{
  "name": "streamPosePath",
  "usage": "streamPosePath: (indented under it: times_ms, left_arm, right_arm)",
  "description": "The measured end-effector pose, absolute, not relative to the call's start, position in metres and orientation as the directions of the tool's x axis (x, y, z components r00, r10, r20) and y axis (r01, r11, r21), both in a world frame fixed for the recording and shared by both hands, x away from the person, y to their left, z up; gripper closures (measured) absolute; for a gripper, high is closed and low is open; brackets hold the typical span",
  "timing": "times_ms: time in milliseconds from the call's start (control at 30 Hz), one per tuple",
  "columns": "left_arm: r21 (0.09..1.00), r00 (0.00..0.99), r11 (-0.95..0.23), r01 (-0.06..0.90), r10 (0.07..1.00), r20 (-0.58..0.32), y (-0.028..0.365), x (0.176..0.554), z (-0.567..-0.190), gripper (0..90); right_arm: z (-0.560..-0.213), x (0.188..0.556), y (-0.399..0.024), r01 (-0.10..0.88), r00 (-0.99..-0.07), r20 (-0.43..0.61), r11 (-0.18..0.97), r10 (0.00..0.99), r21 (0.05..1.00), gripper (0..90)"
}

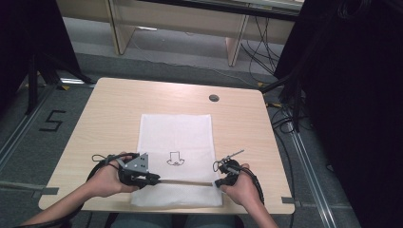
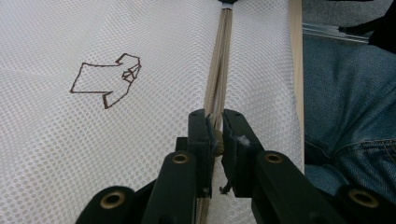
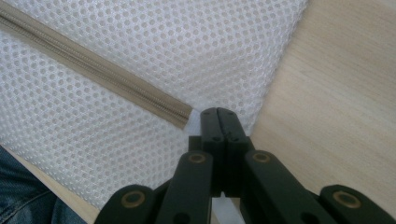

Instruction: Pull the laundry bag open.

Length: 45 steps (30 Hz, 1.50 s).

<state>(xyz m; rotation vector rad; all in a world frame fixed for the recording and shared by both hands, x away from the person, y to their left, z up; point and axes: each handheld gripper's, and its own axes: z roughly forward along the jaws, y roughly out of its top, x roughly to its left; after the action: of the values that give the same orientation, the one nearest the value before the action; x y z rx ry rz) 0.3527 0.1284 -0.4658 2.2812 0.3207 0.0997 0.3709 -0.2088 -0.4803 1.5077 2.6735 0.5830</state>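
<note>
Bag: white mesh bag [image 1: 175, 137] lies flat at the table's [image 1: 104, 109] near edge.
Left claw [image 2: 215, 122]: pinches the zipper pull [image 2: 216, 147], probably to slide it.
Right claw [image 3: 218, 122]: pressed together on the bag's corner beside the zipper [image 3: 93, 70] end, anchoring it.
</note>
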Motion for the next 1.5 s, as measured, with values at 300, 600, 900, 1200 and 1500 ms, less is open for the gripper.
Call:
streamPosePath:
  times_ms: [300,600,900,1200,1500]
  left_arm:
    - [0.742,0.959,-0.635,0.214,0.282,-0.035,0.139,0.352,-0.467,81.8]
    - [0.744,0.961,-0.635,0.208,0.276,-0.034,0.139,0.352,-0.467,81.8]
    - [0.747,0.954,-0.624,0.228,0.296,-0.043,0.147,0.351,-0.468,81.8]
    - [0.748,0.953,-0.622,0.231,0.301,-0.044,0.151,0.351,-0.467,81.8]
    - [0.747,0.951,-0.622,0.235,0.307,-0.044,0.153,0.352,-0.467,81.8]
  right_arm:
    - [-0.481,0.372,-0.210,0.815,-0.545,0.168,0.473,0.821,0.334,90.0]
    - [-0.481,0.372,-0.209,0.805,-0.559,0.161,0.487,0.813,0.340,90.0]
    - [-0.481,0.372,-0.210,0.814,-0.546,0.168,0.473,0.821,0.335,90.0]
    - [-0.481,0.371,-0.209,0.819,-0.539,0.167,0.468,0.826,0.331,90.0]
    - [-0.481,0.372,-0.209,0.815,-0.546,0.168,0.473,0.821,0.335,90.0]
